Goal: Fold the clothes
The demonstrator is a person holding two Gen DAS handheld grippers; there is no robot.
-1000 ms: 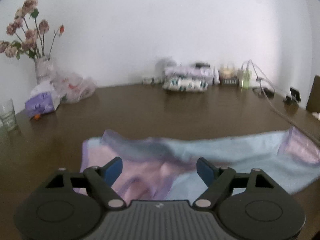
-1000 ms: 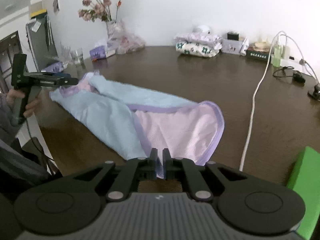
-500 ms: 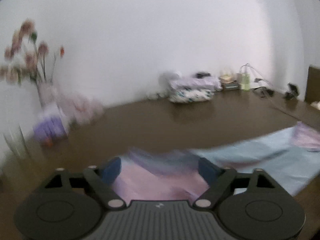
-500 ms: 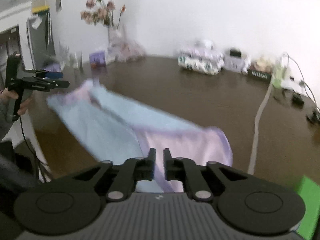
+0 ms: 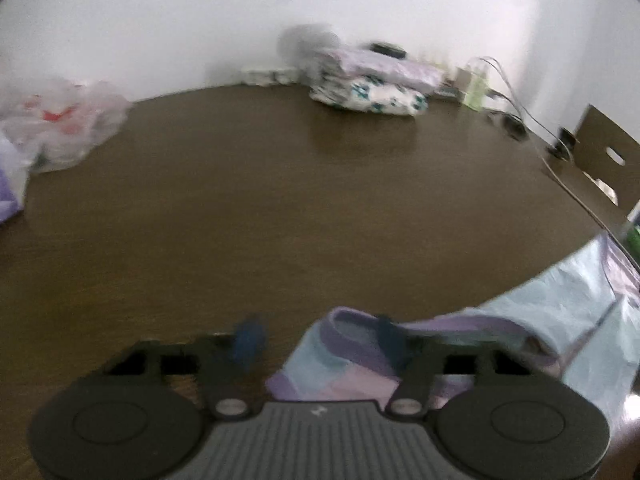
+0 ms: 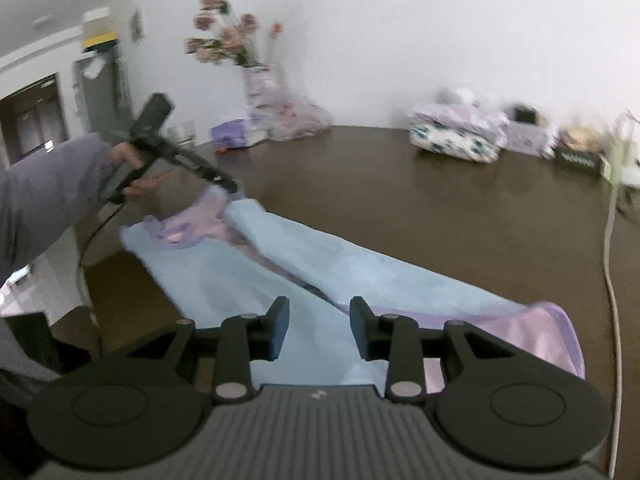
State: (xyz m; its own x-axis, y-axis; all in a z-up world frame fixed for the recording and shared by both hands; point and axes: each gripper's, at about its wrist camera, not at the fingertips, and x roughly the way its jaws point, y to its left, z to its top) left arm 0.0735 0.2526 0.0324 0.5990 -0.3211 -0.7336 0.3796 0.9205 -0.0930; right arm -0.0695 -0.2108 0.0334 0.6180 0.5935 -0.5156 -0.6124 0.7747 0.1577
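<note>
Soft terry garment (image 6: 304, 276), pale blue with pink lining and lilac binding, stretched in a long rumpled band across the dark wood-grain desk (image 5: 280, 200). Right gripper (image 6: 319, 326) over the garment's near end, jaws spread wide, holding nothing. Left gripper (image 5: 320, 338) at the garment's far end, jaws wide apart, blurred; right blue pad over the lilac-bound edge, contact unclear. Beyond the garment by the wall, a folded stack of patterned cloth (image 5: 372, 80) and a crinkled plastic bag (image 5: 60, 124).
</note>
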